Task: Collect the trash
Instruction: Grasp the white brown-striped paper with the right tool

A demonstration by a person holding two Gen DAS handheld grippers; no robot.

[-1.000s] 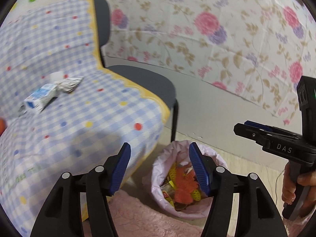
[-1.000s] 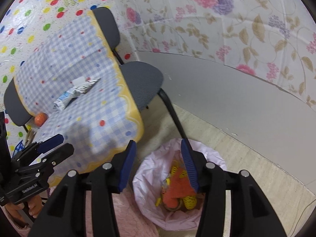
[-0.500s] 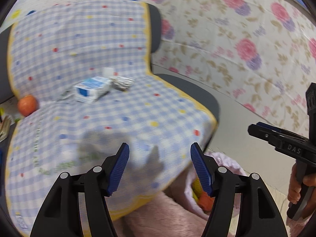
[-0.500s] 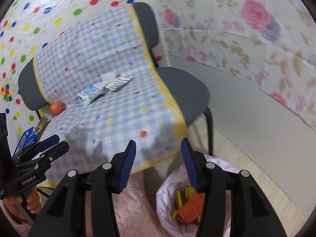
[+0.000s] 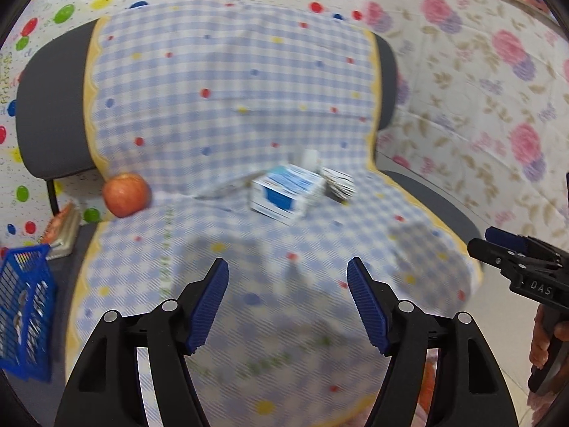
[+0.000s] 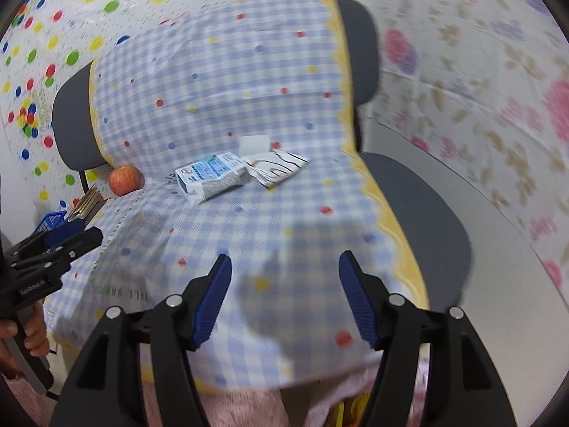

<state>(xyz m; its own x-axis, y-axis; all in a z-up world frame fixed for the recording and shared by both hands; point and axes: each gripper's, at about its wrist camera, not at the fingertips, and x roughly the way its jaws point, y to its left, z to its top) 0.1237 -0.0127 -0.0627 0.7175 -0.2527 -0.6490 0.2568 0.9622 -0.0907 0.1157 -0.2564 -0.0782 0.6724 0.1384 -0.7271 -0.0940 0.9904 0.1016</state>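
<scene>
Far left, beside the chair: blue basket [image 5: 23,311], contents blurred (cannot identify). Right of it, an apple [image 6: 124,180] sits at the checked cloth's [image 6: 284,227] left edge. Mid-cloth, far side: crushed milk carton [image 6: 209,175] lies on its side, touching a crumpled wrapper [image 6: 275,167] on its right. Left gripper [image 5: 287,290] and right gripper [image 6: 284,284] hover nearer, jaws spread, nothing between them.
</scene>
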